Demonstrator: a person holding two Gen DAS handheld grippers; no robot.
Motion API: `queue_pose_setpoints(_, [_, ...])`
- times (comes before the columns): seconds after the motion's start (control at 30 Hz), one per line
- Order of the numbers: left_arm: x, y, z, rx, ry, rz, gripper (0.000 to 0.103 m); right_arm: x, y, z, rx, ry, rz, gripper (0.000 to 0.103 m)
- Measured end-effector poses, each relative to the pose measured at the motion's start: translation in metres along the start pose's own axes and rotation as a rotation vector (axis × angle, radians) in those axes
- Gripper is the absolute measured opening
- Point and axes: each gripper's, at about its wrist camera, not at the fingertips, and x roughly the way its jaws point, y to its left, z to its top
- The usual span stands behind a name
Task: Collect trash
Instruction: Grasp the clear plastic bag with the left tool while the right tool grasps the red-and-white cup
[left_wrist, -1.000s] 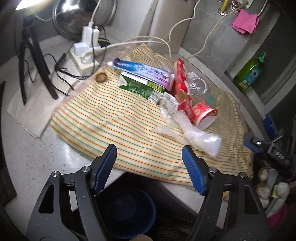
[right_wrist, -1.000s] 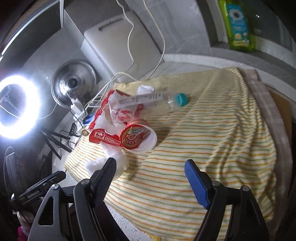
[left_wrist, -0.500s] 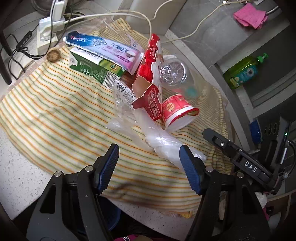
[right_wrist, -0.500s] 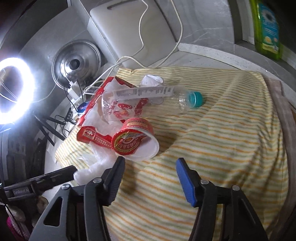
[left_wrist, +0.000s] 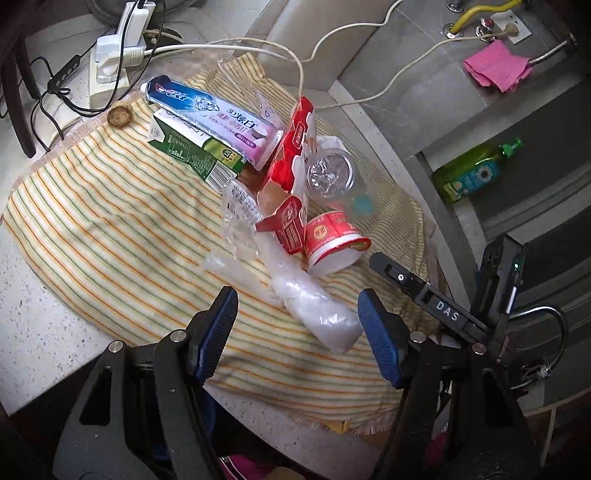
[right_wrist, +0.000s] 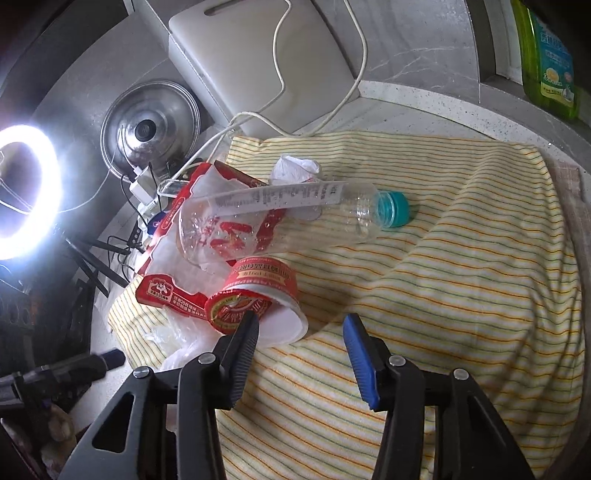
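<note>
Broadly, a striped cloth (right_wrist: 461, 295) covers the counter and keeps the trash in one heap: a clear bottle (right_wrist: 280, 218) lying on its side, a toothpaste tube (left_wrist: 210, 110) over a green carton (left_wrist: 195, 151), a torn red box (left_wrist: 291, 147), a tipped red cup (right_wrist: 258, 299) and a crumpled plastic bag (left_wrist: 314, 306). The left gripper (left_wrist: 297, 328) hovers spread over the bag, not gripping. The right gripper (right_wrist: 301, 338) is closing beside the cup's rim, pads pressing nothing.

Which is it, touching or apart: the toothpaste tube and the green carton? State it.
Touching. The left wrist view shows the toothpaste tube lying across the top edge of the green carton, overlapping it with no striped cloth visible between them.
</note>
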Motion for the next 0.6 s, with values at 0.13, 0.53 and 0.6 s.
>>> queue_pose_setpoints(0.13, [0.023, -0.003, 0.003, 0.003, 0.023, 0.031, 0.069, 0.001, 0.0, 0.003, -0.019, 0.012, 0.012, 0.049])
queue_pose_setpoints(0.53, [0.078, 0.014, -0.006, -0.097, 0.112, 0.008, 0.038, 0.024, 0.003, 0.01, -0.061, 0.065, 0.037, 0.042])
queue_pose_setpoints(0.6, [0.078, 0.016, -0.006, -0.099, 0.108, -0.003, 0.029, 0.029, 0.004, 0.012, -0.054, 0.071, 0.043, 0.042])
